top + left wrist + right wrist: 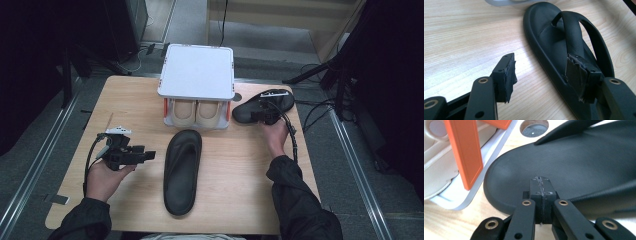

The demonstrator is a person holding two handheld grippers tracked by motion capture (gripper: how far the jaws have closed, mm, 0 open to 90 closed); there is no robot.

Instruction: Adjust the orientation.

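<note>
Sandals on wood table [135,95], white rack [197,70] at back.
L gripper [148,156] jaws wide, empty, just left of centre black sandal [181,170]. Rack shelf holds beige pair [197,113]. R gripper [541,185] jaws pressed together, nothing between, at 2nd black sandal [260,106] beside rack.

A light wood worktop [135,95] stands on grey carpet [30,145]; metal rails [357,170] flank it, dark surroundings.

Three cameras, one table

You look down from up high at the whole wooden table [235,170]. Your left gripper view sits very close to the middle black flip-flop [564,50], also seen from high [182,170].
</note>
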